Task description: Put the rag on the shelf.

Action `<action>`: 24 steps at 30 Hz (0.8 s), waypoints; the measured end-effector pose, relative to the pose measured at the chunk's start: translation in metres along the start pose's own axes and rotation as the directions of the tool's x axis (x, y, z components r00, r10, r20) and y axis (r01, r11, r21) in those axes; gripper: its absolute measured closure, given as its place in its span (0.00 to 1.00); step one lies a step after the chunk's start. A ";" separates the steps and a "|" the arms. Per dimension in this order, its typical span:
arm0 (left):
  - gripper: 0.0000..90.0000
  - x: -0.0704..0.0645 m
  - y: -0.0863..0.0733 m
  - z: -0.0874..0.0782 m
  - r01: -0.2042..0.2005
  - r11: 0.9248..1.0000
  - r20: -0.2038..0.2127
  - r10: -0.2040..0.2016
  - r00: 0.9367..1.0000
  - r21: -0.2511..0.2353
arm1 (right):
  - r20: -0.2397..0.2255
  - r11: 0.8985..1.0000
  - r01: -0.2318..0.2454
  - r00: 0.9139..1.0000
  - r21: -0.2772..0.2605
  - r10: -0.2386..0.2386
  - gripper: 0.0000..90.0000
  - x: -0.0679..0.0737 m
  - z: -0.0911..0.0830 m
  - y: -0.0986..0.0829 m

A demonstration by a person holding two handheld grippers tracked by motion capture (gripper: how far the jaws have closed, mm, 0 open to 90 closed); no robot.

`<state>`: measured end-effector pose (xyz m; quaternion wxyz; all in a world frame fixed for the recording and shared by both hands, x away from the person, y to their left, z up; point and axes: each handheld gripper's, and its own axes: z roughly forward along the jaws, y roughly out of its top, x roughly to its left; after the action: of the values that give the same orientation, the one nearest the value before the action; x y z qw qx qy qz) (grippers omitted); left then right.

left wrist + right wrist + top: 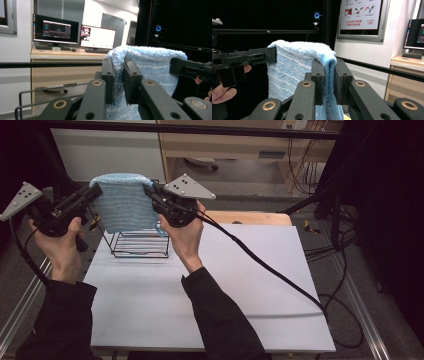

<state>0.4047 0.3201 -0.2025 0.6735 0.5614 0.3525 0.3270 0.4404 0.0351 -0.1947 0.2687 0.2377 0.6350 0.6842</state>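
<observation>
High view: a light blue towel (pixel 123 202) hangs folded over the top of a black wire rack (pixel 141 244) at the far left of the white tabletop (pixel 215 290). The left tongs (pixel 94 190) meet the towel's left upper edge, and the right tongs (pixel 150 190) its right upper edge. How far either pair is closed cannot be judged from here.

Left gripper view: the left tongs (pixel 119 75) are clamped on the towel's (pixel 147 65) edge, pile pinched between both jaws. The right tongs (pixel 175 66) grip the far corner.

Right gripper view: the right tongs (pixel 329 76) are clamped on the doubled towel (pixel 294 67) edge. The left tongs (pixel 273 55) hold the opposite corner.
</observation>
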 end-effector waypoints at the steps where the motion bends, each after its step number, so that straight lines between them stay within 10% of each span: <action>1: 0.89 0.001 0.002 0.000 -0.004 1.000 -0.002 0.004 1.000 -0.001 | 0.000 1.000 0.000 1.000 0.000 0.000 0.90 0.000 0.000 0.000; 24: 0.89 0.025 0.037 0.012 0.027 0.997 -0.039 -0.031 0.999 -0.078 | 0.002 0.998 0.029 1.000 -0.050 -0.029 0.90 0.001 0.038 0.033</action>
<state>0.4264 0.3406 -0.1669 0.6921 0.5230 0.3613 0.3419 0.4629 0.0629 -0.1590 0.2851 0.2221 0.6207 0.6958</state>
